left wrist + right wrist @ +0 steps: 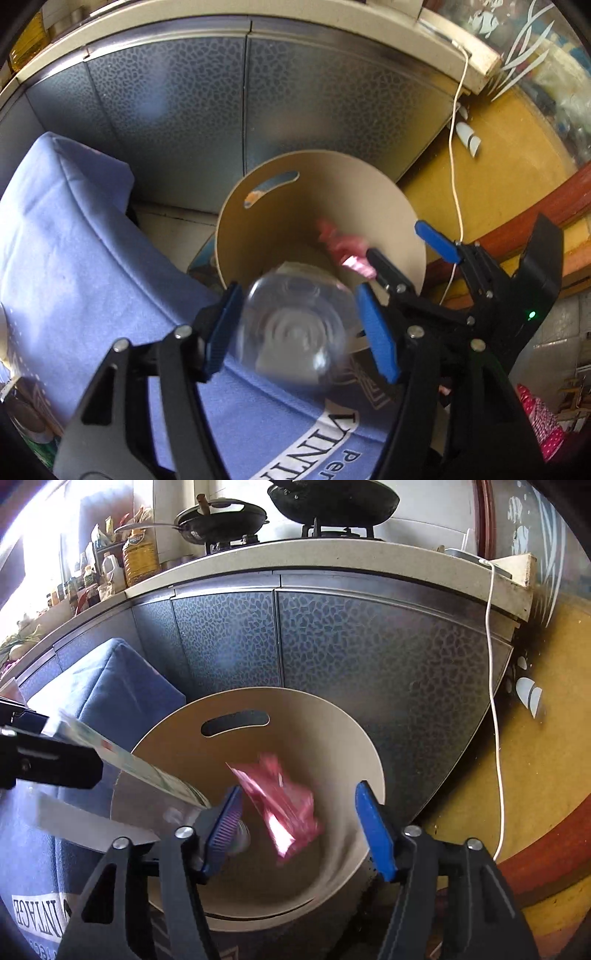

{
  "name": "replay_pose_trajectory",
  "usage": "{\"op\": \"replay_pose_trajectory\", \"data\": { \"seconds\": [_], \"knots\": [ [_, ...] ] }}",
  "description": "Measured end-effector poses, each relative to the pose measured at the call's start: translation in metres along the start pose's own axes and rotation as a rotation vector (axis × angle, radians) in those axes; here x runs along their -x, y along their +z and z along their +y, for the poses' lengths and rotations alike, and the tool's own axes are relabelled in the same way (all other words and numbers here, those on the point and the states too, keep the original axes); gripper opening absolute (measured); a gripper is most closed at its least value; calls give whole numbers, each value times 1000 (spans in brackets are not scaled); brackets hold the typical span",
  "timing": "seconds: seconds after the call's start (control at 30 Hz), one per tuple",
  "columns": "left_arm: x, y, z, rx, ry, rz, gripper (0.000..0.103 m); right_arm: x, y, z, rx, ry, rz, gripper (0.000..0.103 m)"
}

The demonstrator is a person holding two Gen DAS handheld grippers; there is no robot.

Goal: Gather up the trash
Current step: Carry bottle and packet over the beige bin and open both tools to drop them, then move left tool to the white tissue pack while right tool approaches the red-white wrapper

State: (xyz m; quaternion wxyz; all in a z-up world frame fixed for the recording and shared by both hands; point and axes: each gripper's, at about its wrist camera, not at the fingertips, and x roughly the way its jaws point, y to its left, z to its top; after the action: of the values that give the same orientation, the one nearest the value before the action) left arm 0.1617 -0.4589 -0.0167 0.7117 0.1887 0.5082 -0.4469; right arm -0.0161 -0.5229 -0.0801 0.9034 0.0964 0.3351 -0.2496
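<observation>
A round beige trash bin (388, 206) (332, 731) with a handle slot stands on the floor against grey cabinet doors. My left gripper (301, 328) holds a clear plastic bottle (295, 325) between its blue pads, base toward the camera, over the bin's near rim. The bottle also shows in the right wrist view (147, 775), angled into the bin. My right gripper (297, 827) is open above the bin. A pink foil wrapper (284, 805) (343, 247) hangs blurred in the air between its open fingers, inside the bin mouth. The right gripper also shows in the left wrist view (406, 254).
A blue cloth (74, 258) (103, 686) covers something left of the bin. Grey patterned cabinet doors (369, 657) stand behind, under a counter with woks (332, 498) and bottles. A white cable (495, 701) hangs down at right, over a yellow floor (509, 177).
</observation>
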Motion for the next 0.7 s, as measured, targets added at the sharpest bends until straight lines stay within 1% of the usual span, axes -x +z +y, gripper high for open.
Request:
{"op": "replay_pose_trajectory", "data": {
  "seconds": [0.13,0.2,0.27,0.3,0.37,0.43,0.5,0.57,0.7],
  "knots": [
    [25,-7,2,11,6,-63,62,3,7,2,-34,11,-14,68],
    [39,-14,2,24,5,-105,62,12,8,2,-58,19,-31,68],
    [57,-29,5,39,8,-164,62,21,10,4,-85,37,-49,68],
    [65,-38,6,46,23,-201,62,27,10,7,-97,49,-62,68],
    [84,-63,10,56,70,-272,62,41,11,13,-107,73,-91,68],
    [100,-91,18,68,141,-332,62,54,11,25,-105,107,-112,68],
    [115,-123,29,87,202,-381,64,64,11,38,-93,141,-124,68],
    [129,-155,42,123,259,-420,70,74,9,56,-75,175,-132,68],
    [153,-220,75,209,376,-449,70,89,8,97,-14,254,-116,68]
  ]
}}
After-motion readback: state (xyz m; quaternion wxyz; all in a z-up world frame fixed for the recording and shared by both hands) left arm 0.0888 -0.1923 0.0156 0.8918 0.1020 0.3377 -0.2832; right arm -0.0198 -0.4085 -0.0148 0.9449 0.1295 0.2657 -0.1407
